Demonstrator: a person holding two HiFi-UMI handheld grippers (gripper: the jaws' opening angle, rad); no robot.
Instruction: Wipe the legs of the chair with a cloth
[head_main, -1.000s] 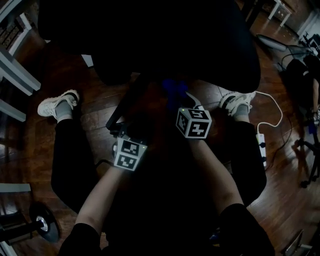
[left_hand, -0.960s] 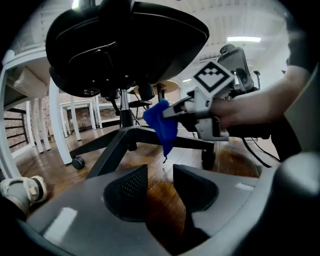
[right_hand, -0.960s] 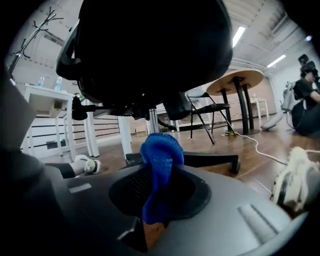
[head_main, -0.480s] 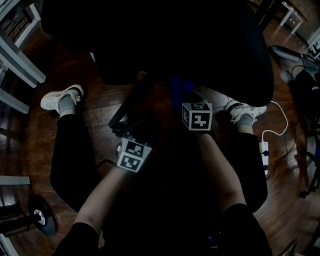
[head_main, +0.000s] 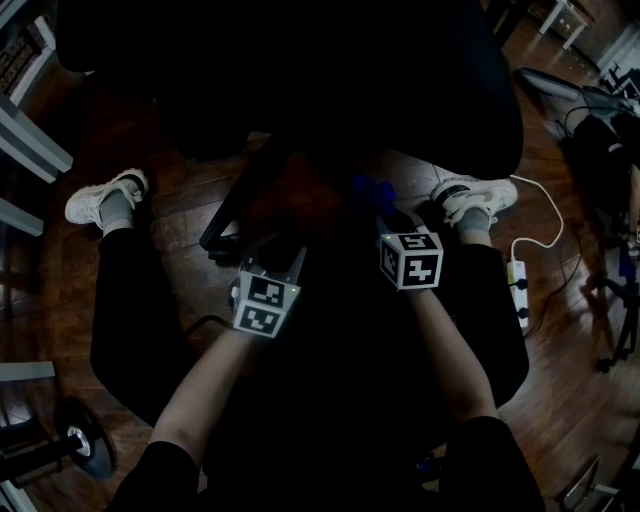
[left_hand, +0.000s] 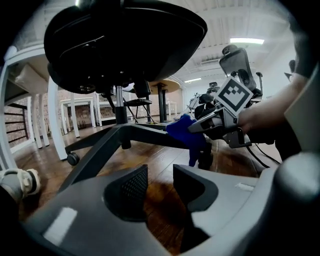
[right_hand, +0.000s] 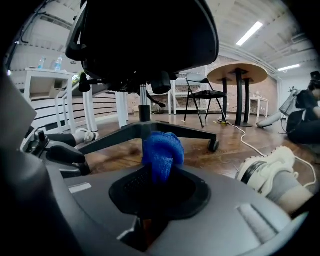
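Cloth (right_hand: 161, 149), blue and bunched, was found clamped between the closed jaws of the right gripper (right_hand: 158, 184), its folded end standing proud of the pads. We noted the left gripper (left_hand: 160, 181) with its jaws apart and nothing between them but bare wooden floor (left_hand: 159, 197). It hung low beside the near leg (left_hand: 92, 155) of the chair (left_hand: 125, 45) and, so far as we could see, did not touch it.

In the left gripper view the cloth lay against, or just in front of, the second leg (left_hand: 150, 134), which ran out from the central column (left_hand: 120, 107) toward the right gripper. We could not confirm contact. The head view was too dark, and in the right gripper view the cloth itself hid the spot.

We judged the step in hand to be the wiping of that second leg, at or just short of contact. Nothing showed how many legs had been dealt with, so we placed the task no further than midway.

The next move, in our judgement, called for pressing the cloth onto the leg's top face and drawing it outward to the dark castor (left_hand: 204, 160), with the grip kept firm so the bunch would not slip free. The empty gripper could steady the base, since the castors would likely let it roll or swivel under the push.
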